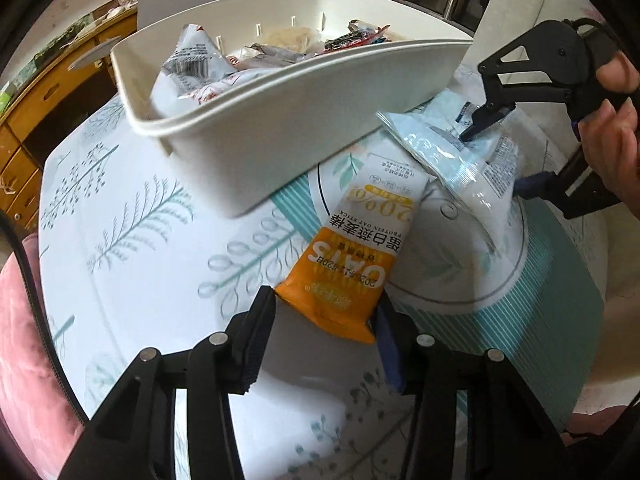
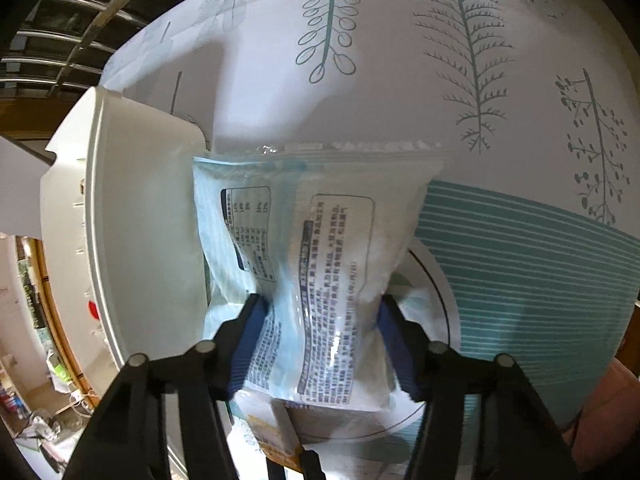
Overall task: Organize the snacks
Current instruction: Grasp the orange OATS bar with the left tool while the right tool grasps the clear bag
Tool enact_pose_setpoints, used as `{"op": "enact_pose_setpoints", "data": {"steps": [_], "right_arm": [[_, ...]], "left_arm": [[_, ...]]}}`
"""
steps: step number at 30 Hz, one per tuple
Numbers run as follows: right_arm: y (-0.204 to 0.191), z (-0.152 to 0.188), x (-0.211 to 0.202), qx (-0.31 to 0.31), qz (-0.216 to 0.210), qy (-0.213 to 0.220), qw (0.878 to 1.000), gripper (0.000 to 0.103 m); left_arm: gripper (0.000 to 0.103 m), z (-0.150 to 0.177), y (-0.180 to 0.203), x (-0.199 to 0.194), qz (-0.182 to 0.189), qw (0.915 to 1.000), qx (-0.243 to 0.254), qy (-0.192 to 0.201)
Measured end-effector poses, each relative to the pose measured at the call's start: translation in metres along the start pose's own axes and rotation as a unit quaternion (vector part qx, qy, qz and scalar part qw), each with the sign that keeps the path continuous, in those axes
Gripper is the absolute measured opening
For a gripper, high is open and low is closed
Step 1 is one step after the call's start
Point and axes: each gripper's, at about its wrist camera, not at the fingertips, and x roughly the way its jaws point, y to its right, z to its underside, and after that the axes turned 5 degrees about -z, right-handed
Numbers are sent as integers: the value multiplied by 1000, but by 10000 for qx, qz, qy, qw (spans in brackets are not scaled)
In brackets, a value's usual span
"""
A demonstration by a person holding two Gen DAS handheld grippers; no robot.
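On the bench, under a smooth white cloth printed with teal fern and leaf sprigs and a teal striped band, a glossy oat stick packet is lying flat, a long narrow pouch with a white upper half and an orange lower half. Its long axis is running from the left tool away toward the white plastic bin, orange end nearest the camera and print upside down from the left wrist view. The left tool is standing open about as wide as the packet, its ribbed black pad at one side of the orange end and its blue pad at the other; whether the pads are pressing it I cannot tell. The bin is a hard, matte, rounded-corner tub with slotted inner walls, sitting just beyond the packet, and it is holding a heap of crinkled foil and film snack packs, among them a white barcoded pouch standing up at the near end. Beside the bin's right corner, the right tool is pinching a pale blue, shiny film snack bag between its blue pads, jaws closed partway on the bag's crumpled waist. That bag is soft and pillow-shaped with a crimped clear seal at its far end, lying lengthwise away from the tool, its back panel of small printed text facing up, one edge against the bin's outer wall.
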Motion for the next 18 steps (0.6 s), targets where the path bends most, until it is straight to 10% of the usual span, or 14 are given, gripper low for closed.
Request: {"op": "enact_pose_setpoints", "data": {"steps": [9,18], "right_arm": [[13,-6,-20,-320,-503,-67,9982,14],[44,1,-26,-362,-536,-185,9977,9]], "left_arm": [[47,29,3,-11,-21,9996,-202,-220],[47,35,-9,-31,-73,9991,-332,-239]]}}
